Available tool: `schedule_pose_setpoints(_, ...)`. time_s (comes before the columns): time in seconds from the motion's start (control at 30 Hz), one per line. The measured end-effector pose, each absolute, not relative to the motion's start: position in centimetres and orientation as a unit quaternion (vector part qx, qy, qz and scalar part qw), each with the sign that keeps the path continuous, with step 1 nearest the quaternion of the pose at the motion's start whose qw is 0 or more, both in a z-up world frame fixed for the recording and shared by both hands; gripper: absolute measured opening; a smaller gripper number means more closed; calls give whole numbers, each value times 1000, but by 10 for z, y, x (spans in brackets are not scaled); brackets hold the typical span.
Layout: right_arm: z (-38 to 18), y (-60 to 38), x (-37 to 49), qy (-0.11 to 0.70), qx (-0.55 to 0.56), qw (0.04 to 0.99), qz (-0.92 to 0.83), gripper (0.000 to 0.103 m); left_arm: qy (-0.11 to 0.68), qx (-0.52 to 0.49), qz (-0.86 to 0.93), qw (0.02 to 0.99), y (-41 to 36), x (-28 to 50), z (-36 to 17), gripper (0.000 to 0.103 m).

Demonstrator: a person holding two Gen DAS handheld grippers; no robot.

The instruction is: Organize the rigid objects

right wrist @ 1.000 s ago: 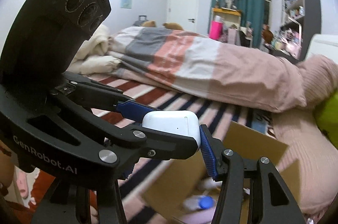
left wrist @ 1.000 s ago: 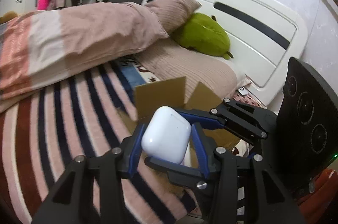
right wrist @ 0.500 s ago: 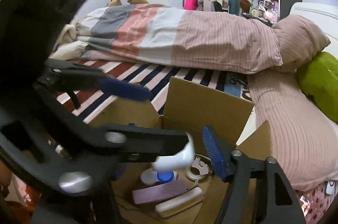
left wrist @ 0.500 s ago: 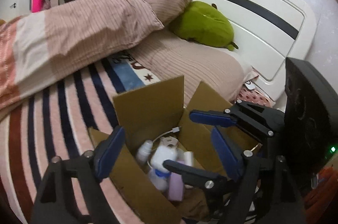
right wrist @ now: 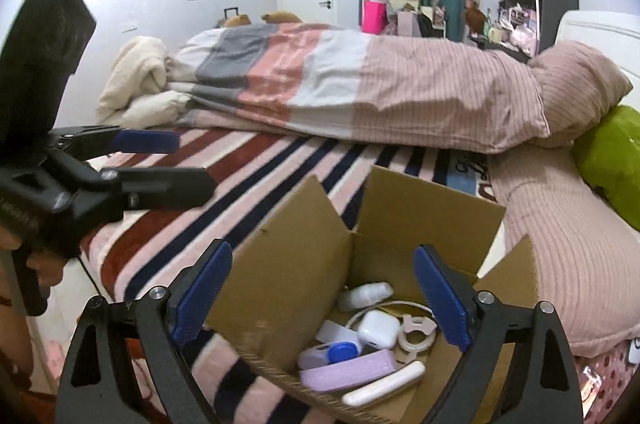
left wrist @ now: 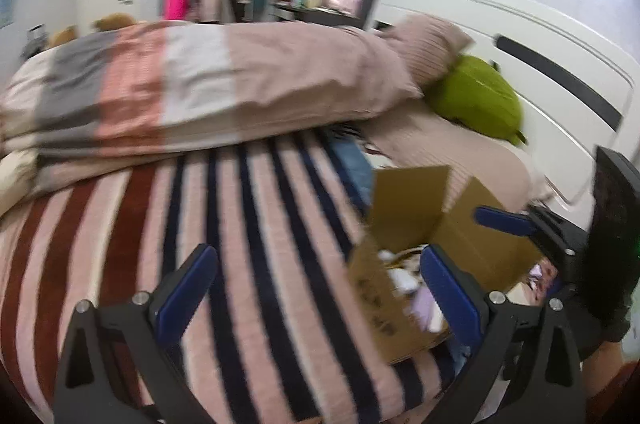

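An open cardboard box (right wrist: 404, 212) stands on the striped bedspread (right wrist: 248, 183). Inside lie a white earbud case (right wrist: 378, 328), a white charger (right wrist: 366, 294), a lilac case (right wrist: 348, 372), a white stick (right wrist: 384, 388), a blue-capped item (right wrist: 340, 352) and a pink ring (right wrist: 416, 332). My right gripper (right wrist: 320, 298) is open and empty just above the box. My left gripper (left wrist: 320, 292) is open and empty over the bedspread (left wrist: 240, 224), left of the box (left wrist: 412, 199). The other gripper shows in each view: the right gripper (left wrist: 504, 220) and the left gripper (right wrist: 160, 159).
A rolled striped duvet (right wrist: 360, 91) lies across the bed behind the box. A pink pillow (right wrist: 580, 83) and green cushion (right wrist: 612, 151) lie by the white headboard (left wrist: 520, 35). Shelves, a pink bag (right wrist: 374, 15) and curtains stand at the far wall.
The white earbud case, held by my left gripper one second ago, has dropped into the box. Both grippers opened. The left gripper has swung left, away from the box.
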State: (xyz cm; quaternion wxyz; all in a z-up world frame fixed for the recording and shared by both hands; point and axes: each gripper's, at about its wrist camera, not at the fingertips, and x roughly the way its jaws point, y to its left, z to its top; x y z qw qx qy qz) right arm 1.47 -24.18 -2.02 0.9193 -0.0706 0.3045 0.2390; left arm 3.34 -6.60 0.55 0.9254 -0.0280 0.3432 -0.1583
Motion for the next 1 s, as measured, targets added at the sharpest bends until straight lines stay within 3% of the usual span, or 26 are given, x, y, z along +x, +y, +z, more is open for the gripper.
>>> schedule_pose_setpoints(0.1,-15,-235,7,288,-77,922,248,101,331,-29,-117,936,-44,23,9,101)
schedule_pose_setpoints(0.37,-6,-232,1,281,-56,927,242,101,316,-35,-55,947,-1,5,12,101)
schedule_pose_setpoints(1.0,3,-232,3,271,-43,935,223,101,314,-18,-25,949,6,4,9,101)
